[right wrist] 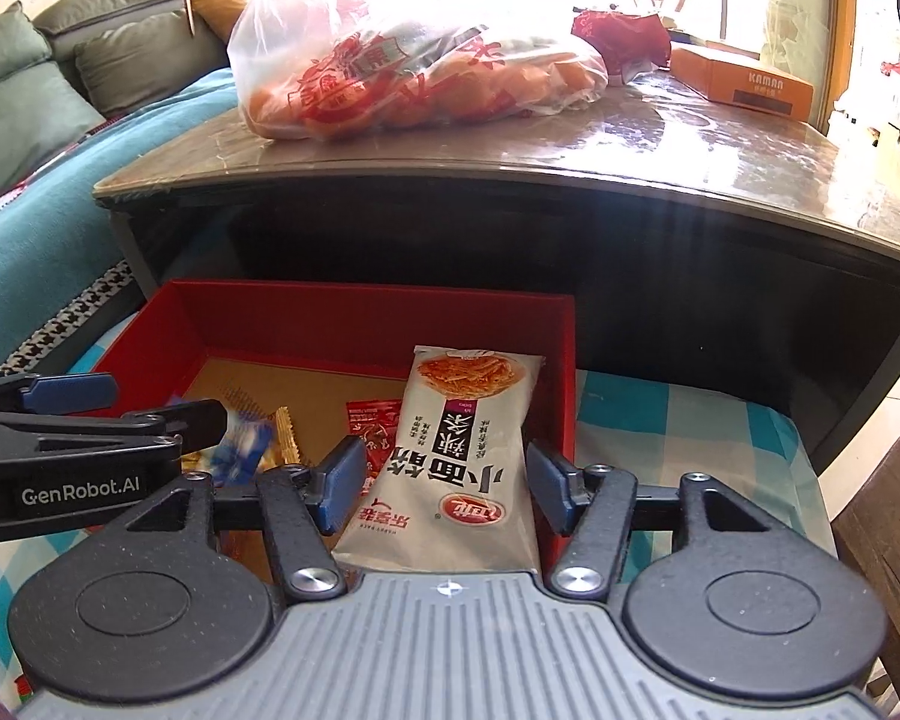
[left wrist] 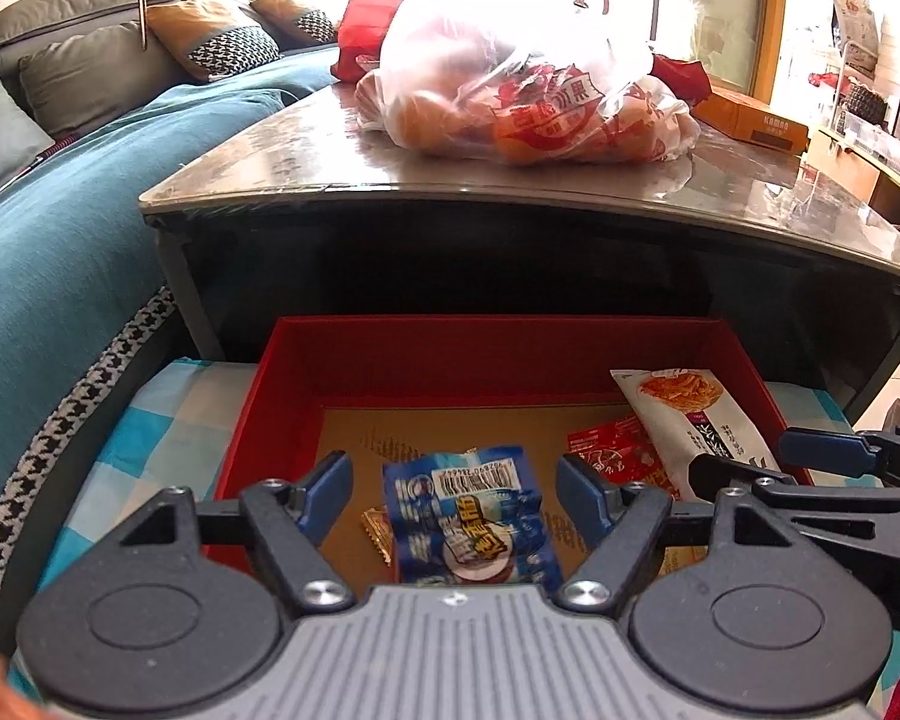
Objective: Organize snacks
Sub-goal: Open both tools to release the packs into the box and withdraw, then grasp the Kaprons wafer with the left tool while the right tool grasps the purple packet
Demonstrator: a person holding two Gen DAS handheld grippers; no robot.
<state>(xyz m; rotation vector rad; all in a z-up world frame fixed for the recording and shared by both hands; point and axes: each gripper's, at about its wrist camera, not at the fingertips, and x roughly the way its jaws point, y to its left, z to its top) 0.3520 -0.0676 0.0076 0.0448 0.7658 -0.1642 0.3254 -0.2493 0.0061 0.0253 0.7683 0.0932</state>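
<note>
Blue snack packet (left wrist: 471, 516) between spread left jaws; noodle packet (right wrist: 456, 462) between spread right jaws.

A box (left wrist: 282, 420) is set before the bench (left wrist: 330, 138), a wafer pack (left wrist: 474, 516) lying in it left of a noodle pack (left wrist: 684, 414), while a bag (left wrist: 522, 78) is placed on the bench.

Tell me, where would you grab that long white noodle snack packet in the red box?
Take the white packet across its narrow width, near its lower end, coming from above and in front. It leans lengthwise on the red box wall, and the right gripper fingers already straddle its long edges.
</note>
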